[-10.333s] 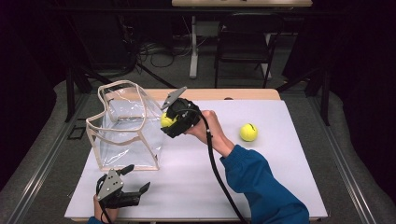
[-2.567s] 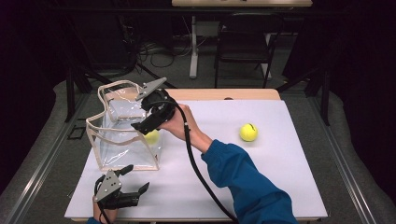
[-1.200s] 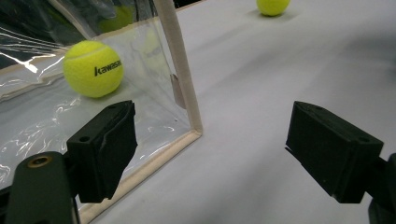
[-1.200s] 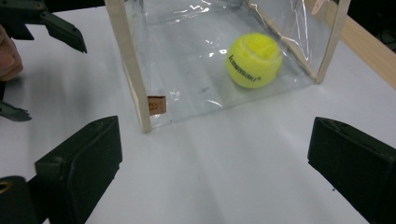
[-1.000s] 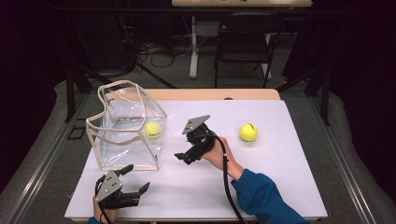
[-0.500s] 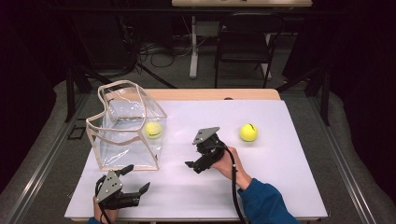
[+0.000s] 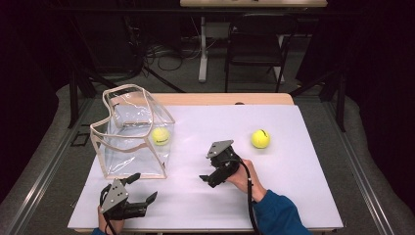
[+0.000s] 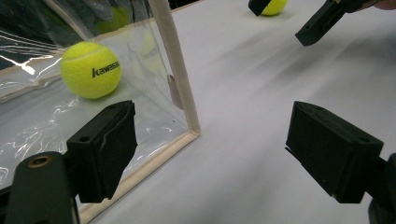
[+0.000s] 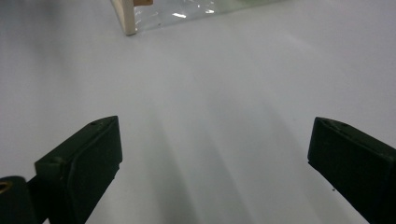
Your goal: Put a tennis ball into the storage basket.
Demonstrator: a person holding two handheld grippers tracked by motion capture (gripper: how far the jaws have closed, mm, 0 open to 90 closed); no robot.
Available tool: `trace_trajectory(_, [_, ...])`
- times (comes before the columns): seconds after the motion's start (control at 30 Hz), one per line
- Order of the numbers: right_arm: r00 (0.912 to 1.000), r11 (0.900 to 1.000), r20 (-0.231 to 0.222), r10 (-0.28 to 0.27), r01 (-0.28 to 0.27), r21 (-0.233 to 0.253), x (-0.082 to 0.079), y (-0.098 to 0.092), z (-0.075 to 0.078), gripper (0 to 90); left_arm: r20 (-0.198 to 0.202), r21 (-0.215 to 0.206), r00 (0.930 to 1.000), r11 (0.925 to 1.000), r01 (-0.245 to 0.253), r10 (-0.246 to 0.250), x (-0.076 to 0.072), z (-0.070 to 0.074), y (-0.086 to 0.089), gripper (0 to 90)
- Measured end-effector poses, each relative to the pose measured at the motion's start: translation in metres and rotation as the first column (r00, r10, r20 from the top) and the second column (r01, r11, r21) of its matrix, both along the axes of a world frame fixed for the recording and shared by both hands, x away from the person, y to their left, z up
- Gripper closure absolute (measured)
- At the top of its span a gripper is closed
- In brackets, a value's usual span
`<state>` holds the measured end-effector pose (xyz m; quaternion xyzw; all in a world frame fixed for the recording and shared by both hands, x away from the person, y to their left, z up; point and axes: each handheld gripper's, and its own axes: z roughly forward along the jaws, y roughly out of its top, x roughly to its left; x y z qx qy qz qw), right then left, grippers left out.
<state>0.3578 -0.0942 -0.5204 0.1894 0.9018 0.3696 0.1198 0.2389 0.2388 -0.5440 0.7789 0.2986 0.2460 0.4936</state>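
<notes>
Tennis balls are the work here, two of them on the white table (image 7: 303, 196). One tennis ball (image 7: 160, 136) sits inside the clear plastic bag (image 7: 131, 142), low against its right-hand wall; in the left gripper view the same ball (image 8: 90, 70) rests on the bag's floor behind the transparent side, its printed lettering readable. That bag stands upright with its mouth open and its cream-edged rim sagging, at the left part of the table. The second tennis ball (image 7: 260, 138) lies loose on the bare table, well apart from the bag, to the right.

Right gripper (image 7: 211, 177) is held in the person's hand near the table's middle, between bag and loose ball, jaws spread wide and holding nothing. Left gripper (image 7: 142, 188) rests at the near edge just in front of the bag's corner, jaws likewise spread apart and empty.
</notes>
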Motion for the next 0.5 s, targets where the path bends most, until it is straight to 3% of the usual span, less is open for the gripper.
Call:
trace_trajectory(0.2, [0.9996, 1.000, -0.020, -0.022, 0.022, -0.012, -0.001, -0.010, -0.007, 2.4, -0.001, -0.005, 1.0000, 1.0000, -0.001, 0.001, -0.001, 0.000, 0.001, 16.1])
trace_trajectory(0.5, [0.9990, 0.999, -0.012, -0.044, 0.044, -0.006, 0.000, -0.022, -0.002, 2.5, -0.004, -0.003, 1.0000, 1.0000, 0.003, -0.003, -0.001, 0.000, 0.000, 16.1])
